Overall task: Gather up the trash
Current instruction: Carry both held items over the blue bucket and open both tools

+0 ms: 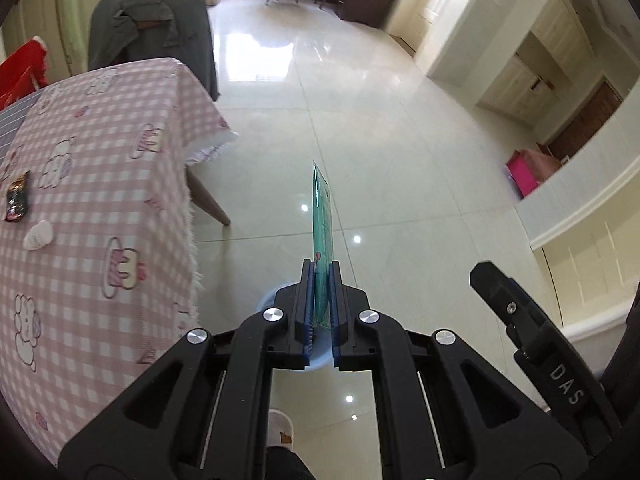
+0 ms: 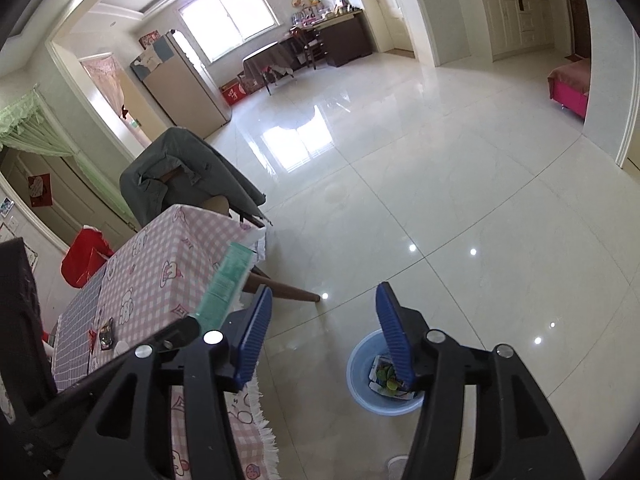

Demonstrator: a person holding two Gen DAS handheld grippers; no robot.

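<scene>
The left tongs (image 1: 321, 276) are pinched on a flat green wrapper (image 1: 322, 216), which stands on edge between the blue pads (image 1: 307, 300) and pokes out toward twelve o'clock over the floor (image 1: 400, 160). From the right camera the same wrapper (image 2: 226, 284) shows at about nine o'clock, just beside the table's corner. The right tongs (image 2: 324, 320) gape wide with nothing between the pads (image 2: 256, 328). Just below them, at about five o'clock, a pale blue bin (image 2: 360, 376) sits on the floor with some paper scraps in it; the right pad hides part of its rim. In the left view only a sliver of the bin (image 1: 267, 300) peeks out behind the fingers. At nine o'clock stands the table (image 1: 100, 200) under a pink check cloth, and on it a dark packet (image 1: 18, 197) and, near it, a white crumpled bit (image 1: 38, 235). Beyond the table, at eleven o'clock, is a chair (image 1: 160, 28) draped in grey.
</scene>
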